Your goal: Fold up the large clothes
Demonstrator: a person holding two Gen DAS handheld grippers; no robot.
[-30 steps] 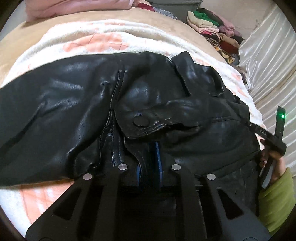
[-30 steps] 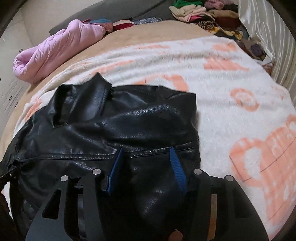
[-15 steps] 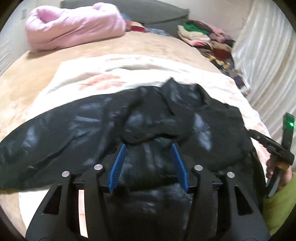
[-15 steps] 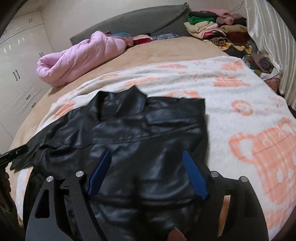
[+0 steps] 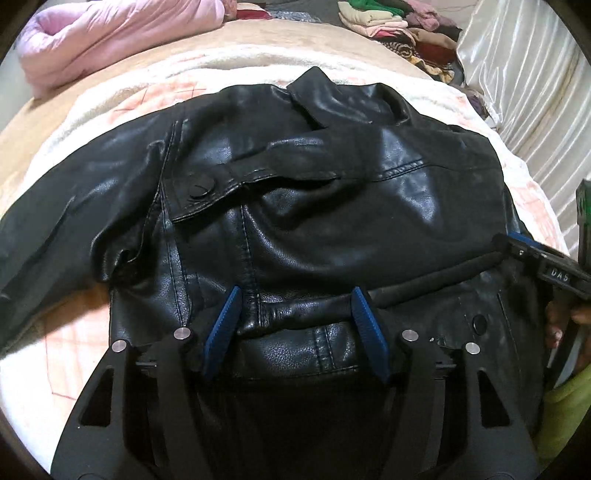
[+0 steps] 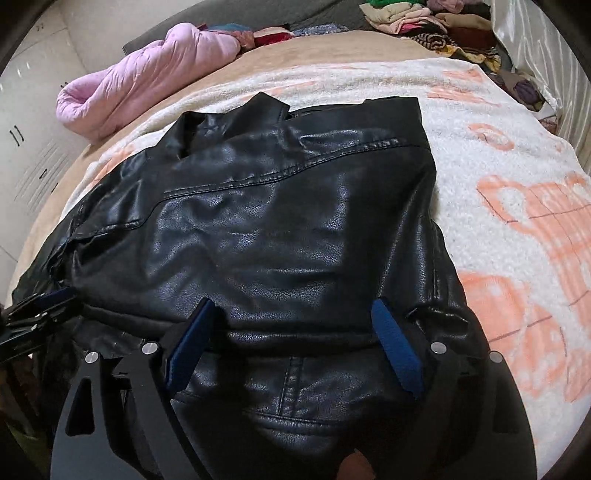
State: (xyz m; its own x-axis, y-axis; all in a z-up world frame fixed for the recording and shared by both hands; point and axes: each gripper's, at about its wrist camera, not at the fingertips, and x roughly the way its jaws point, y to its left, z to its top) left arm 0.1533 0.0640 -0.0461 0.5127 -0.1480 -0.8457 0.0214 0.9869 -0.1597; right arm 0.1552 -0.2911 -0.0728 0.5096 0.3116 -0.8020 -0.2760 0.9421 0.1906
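A black leather jacket (image 5: pixel 295 192) lies spread on a white and orange blanket (image 5: pixel 122 96) on the bed, collar toward the far side. It also fills the right wrist view (image 6: pixel 258 229). My left gripper (image 5: pixel 295 314) is open, its blue pads either side of a fold at the jacket's near hem. My right gripper (image 6: pixel 295 332) is open over the near hem on the jacket's right side. The right gripper shows at the right edge of the left wrist view (image 5: pixel 543 262), and the left gripper at the left edge of the right wrist view (image 6: pixel 33 314).
A pink quilted coat (image 6: pixel 147 74) lies bunched at the far left of the bed. A pile of mixed clothes (image 5: pixel 399 26) sits at the far right. A shiny white curtain (image 5: pixel 535 74) hangs along the right. A white cabinet (image 6: pixel 29 110) stands left.
The left gripper was shut on the jacket a second ago and has opened. Both grippers lifted back, then came down close over the near hem again.
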